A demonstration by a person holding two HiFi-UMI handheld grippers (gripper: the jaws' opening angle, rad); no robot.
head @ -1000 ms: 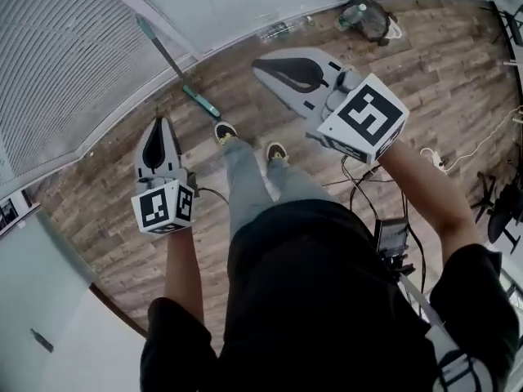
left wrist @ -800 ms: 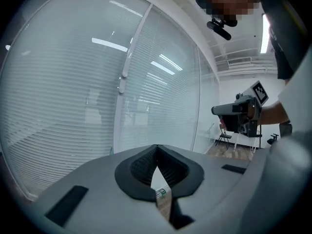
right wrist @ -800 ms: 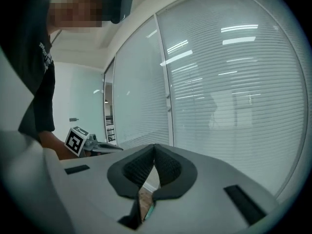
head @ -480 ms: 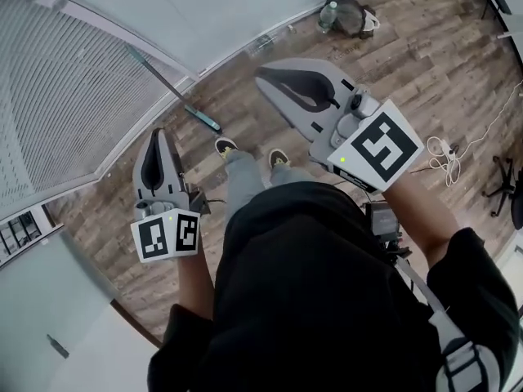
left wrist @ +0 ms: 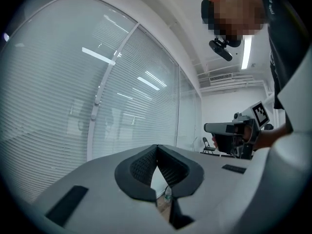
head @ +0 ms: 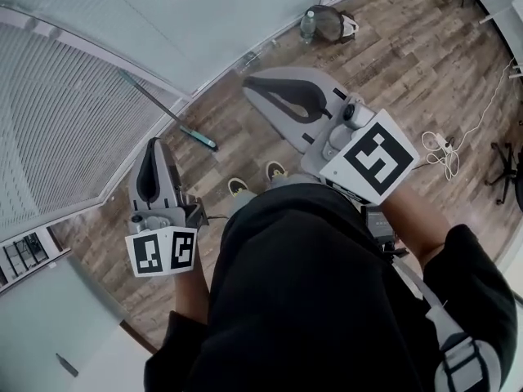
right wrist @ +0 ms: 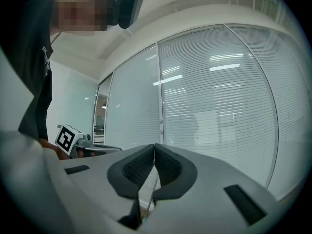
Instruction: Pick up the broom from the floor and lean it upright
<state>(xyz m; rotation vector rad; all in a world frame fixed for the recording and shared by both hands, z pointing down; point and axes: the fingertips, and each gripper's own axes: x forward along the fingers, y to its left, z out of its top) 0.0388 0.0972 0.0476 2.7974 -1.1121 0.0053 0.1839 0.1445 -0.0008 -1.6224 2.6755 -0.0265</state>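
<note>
Jaws pressed together and empty on both: left gripper (head: pixel 154 145) just short of the broom (head: pixel 166 110), right gripper (head: pixel 253 82) off to its right; broom leans, head on the floor, against the blinded glass wall (head: pixel 65 129); backpack (head: pixel 331 24) well beyond the broom

The broom (head: pixel 167 109) is a thin, dark handle with a teal lower end. It stands tilted against the slatted wall (head: pixel 73 137). The teal end rests on the wood floor (head: pixel 409 72) just beside the wall's base, and the upper handle leans on the wall.
</note>
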